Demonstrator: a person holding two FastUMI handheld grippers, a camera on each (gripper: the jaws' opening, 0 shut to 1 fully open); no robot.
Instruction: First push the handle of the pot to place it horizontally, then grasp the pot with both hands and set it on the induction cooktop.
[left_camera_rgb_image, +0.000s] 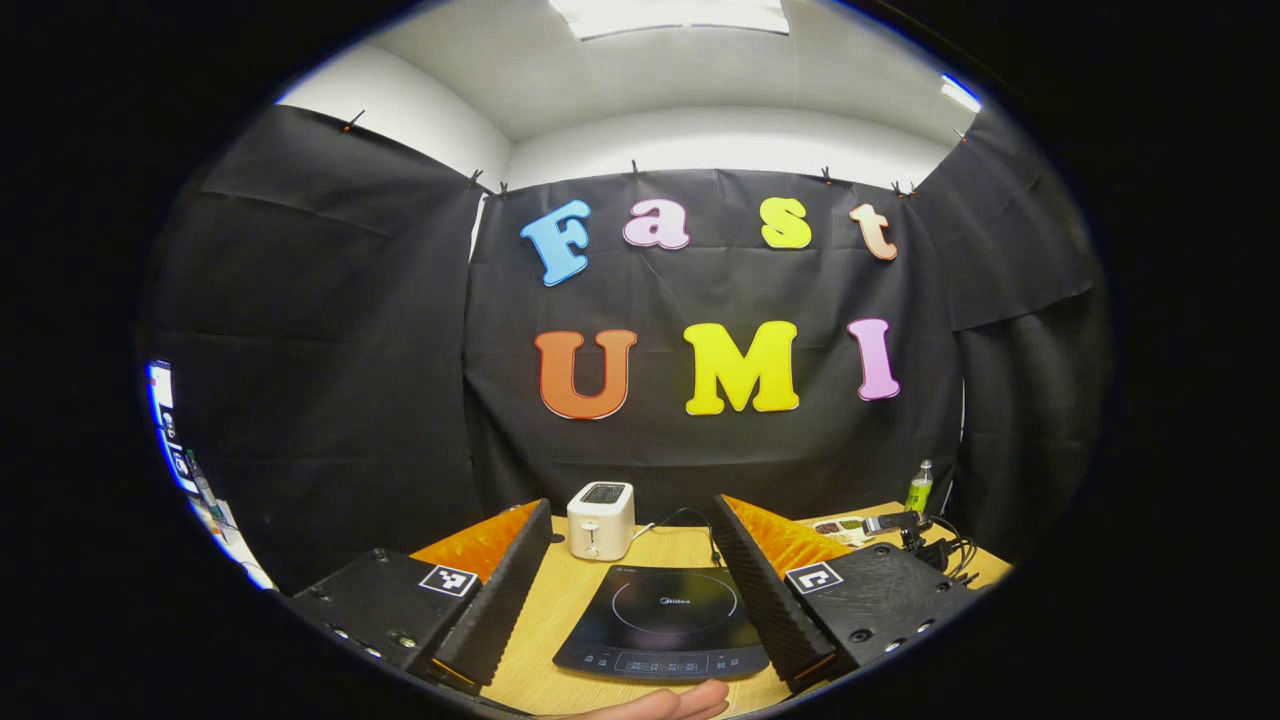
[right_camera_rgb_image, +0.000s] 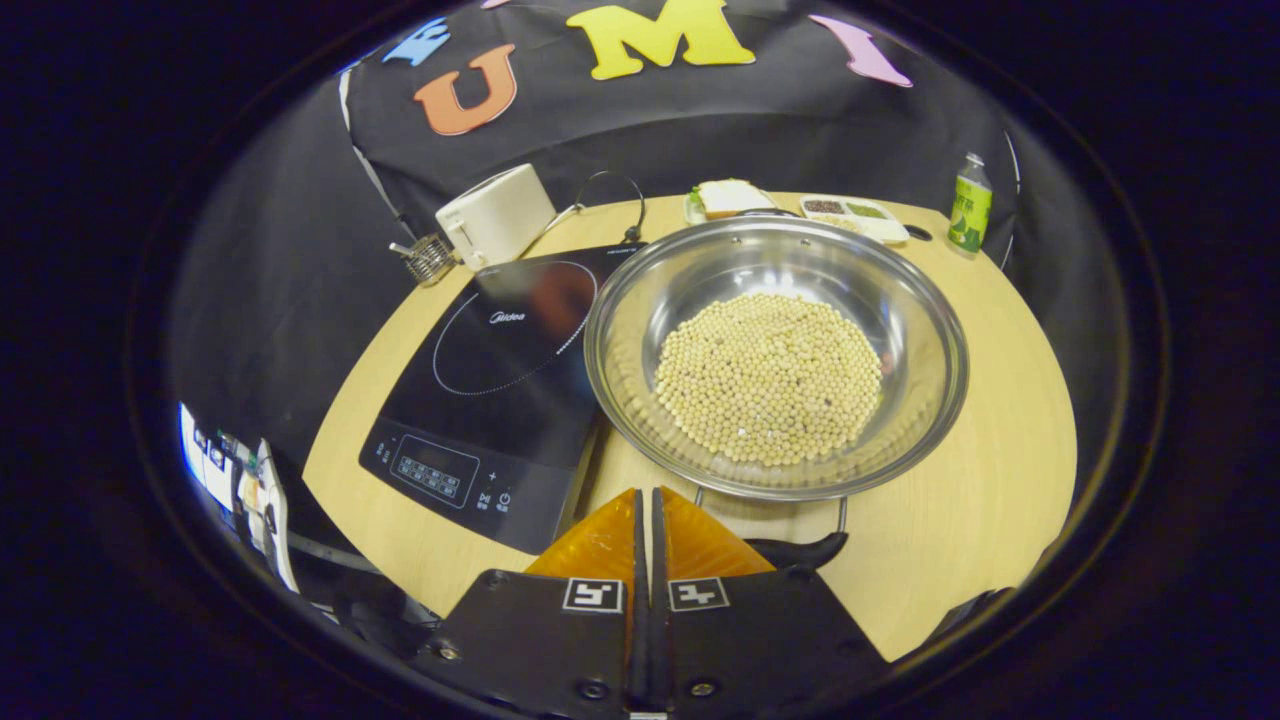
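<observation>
Wood-grain tabletop (left_camera_rgb_image: 560, 610) shows between the left gripper (left_camera_rgb_image: 630, 590), whose ribbed, wedge-shaped fingers stand wide apart and hold nothing. Ahead of them lies the cooktop (left_camera_rgb_image: 665, 620), a flat glossy glass slab with a ring on it, its surface bare. A boxy white toaster (left_camera_rgb_image: 600, 520) stands behind it, near the cloth wall. A hand (left_camera_rgb_image: 665, 705) edges in at the bottom.

In the right gripper view, the pot (right_camera_rgb_image: 775, 350) is a wide, shallow steel bowl, polished and round, sitting on the table just right of the cooktop (right_camera_rgb_image: 490, 390), its rim overlapping the slab's edge. Small round pale beans (right_camera_rgb_image: 768, 378) cover its bottom. The right gripper (right_camera_rgb_image: 645, 520) is clenched, fingers pressed together with nothing between, its tip close to the pot's near rim. A thin wire handle (right_camera_rgb_image: 800, 548) with a dark grip lies beside those fingers.

I judge the handle push is the step in hand; the two-handed lift is not yet begun. Next, the closed fingers must nudge that grip sideways.
</observation>
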